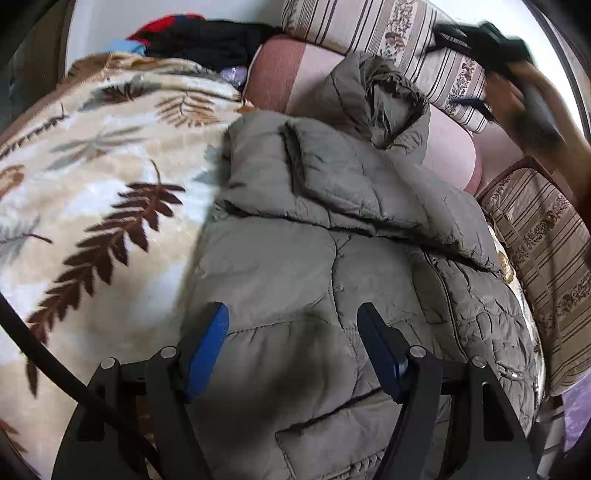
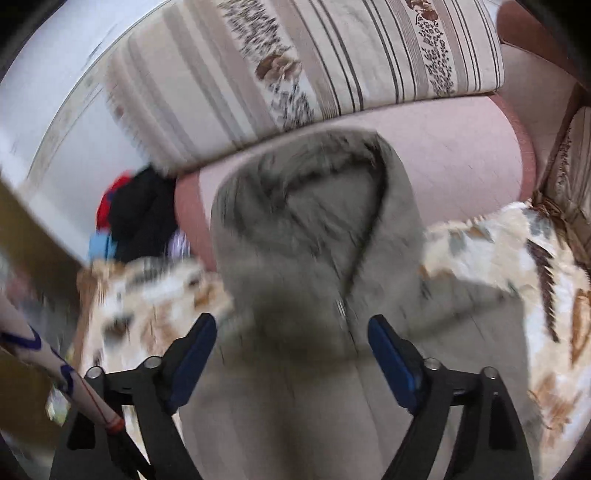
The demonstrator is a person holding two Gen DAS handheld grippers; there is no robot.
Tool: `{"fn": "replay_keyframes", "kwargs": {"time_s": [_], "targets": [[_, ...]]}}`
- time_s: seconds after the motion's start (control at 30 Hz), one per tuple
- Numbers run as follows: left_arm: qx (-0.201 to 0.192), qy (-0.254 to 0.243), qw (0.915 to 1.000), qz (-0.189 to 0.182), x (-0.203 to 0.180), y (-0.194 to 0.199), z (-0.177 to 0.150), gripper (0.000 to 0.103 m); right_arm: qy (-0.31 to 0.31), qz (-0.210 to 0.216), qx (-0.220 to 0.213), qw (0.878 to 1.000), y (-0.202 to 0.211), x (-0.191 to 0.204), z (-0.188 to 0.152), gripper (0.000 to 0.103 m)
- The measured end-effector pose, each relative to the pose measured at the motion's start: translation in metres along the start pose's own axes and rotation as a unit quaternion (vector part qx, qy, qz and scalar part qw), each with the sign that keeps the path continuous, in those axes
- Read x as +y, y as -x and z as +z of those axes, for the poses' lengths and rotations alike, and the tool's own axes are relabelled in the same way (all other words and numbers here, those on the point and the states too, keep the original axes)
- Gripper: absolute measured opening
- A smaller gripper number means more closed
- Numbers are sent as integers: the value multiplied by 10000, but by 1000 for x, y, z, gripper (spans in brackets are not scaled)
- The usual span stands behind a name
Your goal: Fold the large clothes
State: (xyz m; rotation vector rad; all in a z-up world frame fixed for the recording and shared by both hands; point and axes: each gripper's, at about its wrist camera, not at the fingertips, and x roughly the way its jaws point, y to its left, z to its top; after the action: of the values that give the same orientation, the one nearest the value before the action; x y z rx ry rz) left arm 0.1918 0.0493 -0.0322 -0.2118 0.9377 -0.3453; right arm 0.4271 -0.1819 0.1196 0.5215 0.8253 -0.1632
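Jacket (image 1: 332, 229) spread on blanket (image 1: 92, 177), tools open

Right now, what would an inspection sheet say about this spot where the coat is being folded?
Surface: leaf-print blanket over a striped sofa.
Job's things: olive puffer coat, hood toward the backrest, one side folded over.
Clutter: heap of dark, red and blue clothes.
Grippers: left gripper and right gripper both open, holding nothing.
Cables: black cable beside the left gripper.
Surroundings: white wall.
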Motion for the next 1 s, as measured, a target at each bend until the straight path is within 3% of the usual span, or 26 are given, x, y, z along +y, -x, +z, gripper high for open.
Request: {"fn": "replay_keyframes", "kwargs": {"time_s": [0.2,0.4,0.43,0.5,0.53,0.7,0.87,1.0], "targets": [[118,-19,9998,-144,2,-13,0,76,-1030,323,-324,9936,-60,3,66,95],[163,-146,9995,-220,-1,-20,-1,83,-1715,379,-131,9844,-120,-10,87,96],[175,-135,9995,-230,0,-21,-1,83,-1689,336,-43,9850,-129,-11,86,91],[180,-105,9995,-257,1,-22,0,83,-1421,275,106,9894,-138,-7,82,57],[185,-81,9994,-272,1,-23,0,83,-1139,194,239,9930,-140,-1,77,21],[207,-56,9994,-269,2,-21,1,83,98,-328,-51,9994,-93,29,48,10],[234,0,9993,-291,3,-17,1,83,841,-545,-166,9948,-17,44,9,6],[207,291,9978,-558,13,-6,3,83,1386,-552,-217,9886,52,45,-41,5]]}}
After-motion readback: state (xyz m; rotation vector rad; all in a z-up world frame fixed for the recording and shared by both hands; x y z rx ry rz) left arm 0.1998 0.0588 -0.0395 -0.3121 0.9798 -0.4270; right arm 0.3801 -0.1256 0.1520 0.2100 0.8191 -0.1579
